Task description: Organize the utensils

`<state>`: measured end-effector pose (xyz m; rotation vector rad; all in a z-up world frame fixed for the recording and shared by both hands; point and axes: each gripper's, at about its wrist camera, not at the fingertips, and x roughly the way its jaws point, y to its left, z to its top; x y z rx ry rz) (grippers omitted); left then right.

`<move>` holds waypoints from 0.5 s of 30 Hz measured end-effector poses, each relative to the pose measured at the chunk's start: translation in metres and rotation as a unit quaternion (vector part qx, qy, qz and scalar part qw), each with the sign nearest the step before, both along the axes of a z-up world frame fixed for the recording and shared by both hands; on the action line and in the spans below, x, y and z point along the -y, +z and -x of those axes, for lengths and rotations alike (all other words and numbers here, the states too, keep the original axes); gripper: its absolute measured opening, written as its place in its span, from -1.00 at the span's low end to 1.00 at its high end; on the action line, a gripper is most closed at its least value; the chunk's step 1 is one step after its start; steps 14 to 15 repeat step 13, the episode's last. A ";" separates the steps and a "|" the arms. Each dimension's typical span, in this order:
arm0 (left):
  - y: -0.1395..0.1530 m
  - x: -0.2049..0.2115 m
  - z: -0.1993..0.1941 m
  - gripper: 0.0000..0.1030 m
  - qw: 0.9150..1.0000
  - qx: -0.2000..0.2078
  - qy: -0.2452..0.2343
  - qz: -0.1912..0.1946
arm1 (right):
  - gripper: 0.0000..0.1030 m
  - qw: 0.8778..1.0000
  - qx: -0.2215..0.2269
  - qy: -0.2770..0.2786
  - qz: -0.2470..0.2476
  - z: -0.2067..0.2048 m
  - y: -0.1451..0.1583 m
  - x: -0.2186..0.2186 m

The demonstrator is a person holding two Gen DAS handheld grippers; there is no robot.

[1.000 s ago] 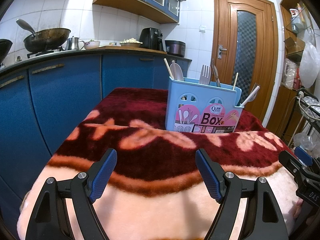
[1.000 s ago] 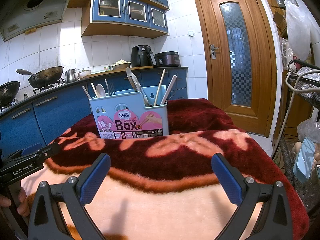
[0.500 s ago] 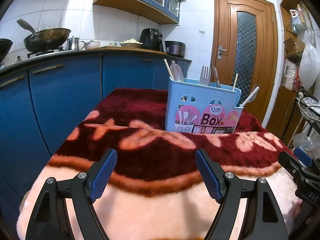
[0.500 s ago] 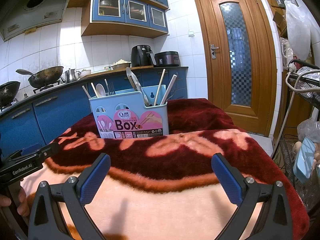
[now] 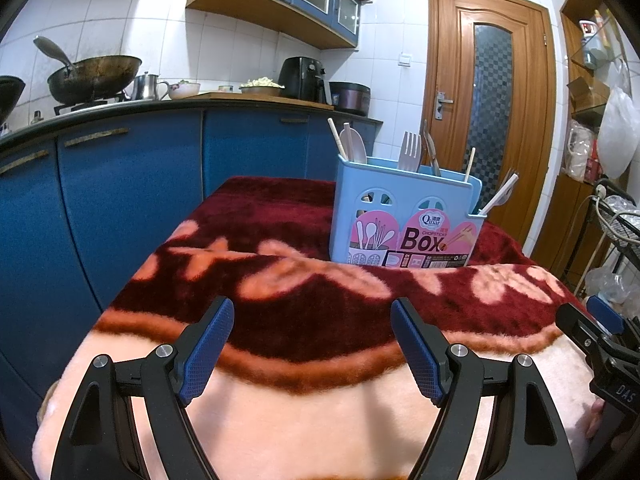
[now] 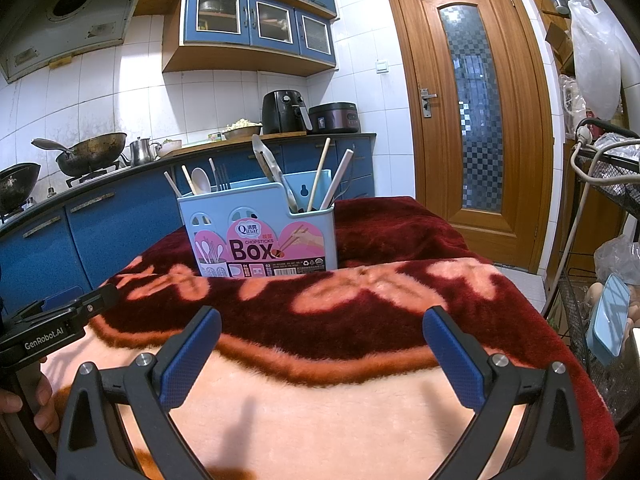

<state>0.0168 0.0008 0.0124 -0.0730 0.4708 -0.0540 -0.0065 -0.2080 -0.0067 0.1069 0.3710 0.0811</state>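
A light blue utensil box (image 5: 404, 222) (image 6: 260, 232) with a pink "Box" label stands upright on a red and pink blanket (image 5: 300, 308) (image 6: 340, 300). Chopsticks, a spoon, a fork and other utensils stick up out of its compartments. My left gripper (image 5: 312, 344) hovers over the near part of the blanket, open, with nothing between its blue pads. My right gripper (image 6: 322, 354) is likewise open and empty, well short of the box. Each gripper shows at the edge of the other's view, the right one (image 5: 600, 332) and the left one (image 6: 52, 320).
Blue kitchen cabinets (image 5: 120, 200) run along the left behind the table, with woks, a kettle and appliances on the counter. A wooden door (image 6: 472, 100) stands at the back right. A wire rack (image 6: 600, 240) with bags and cables sits at the right. A hand (image 6: 24, 400) grips the left tool.
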 end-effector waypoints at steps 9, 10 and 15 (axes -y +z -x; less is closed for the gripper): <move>0.002 0.001 0.000 0.59 1.000 0.001 0.000 0.000 | 1.00 1.000 0.000 0.000 0.000 0.000 0.000 0.000; 0.002 0.001 0.000 0.59 1.000 0.001 0.000 0.000 | 1.00 1.000 0.000 0.000 0.000 0.000 0.000 0.000; 0.002 0.001 0.000 0.59 1.000 0.000 0.000 0.000 | 1.00 1.000 0.000 0.000 0.000 0.000 0.000 0.000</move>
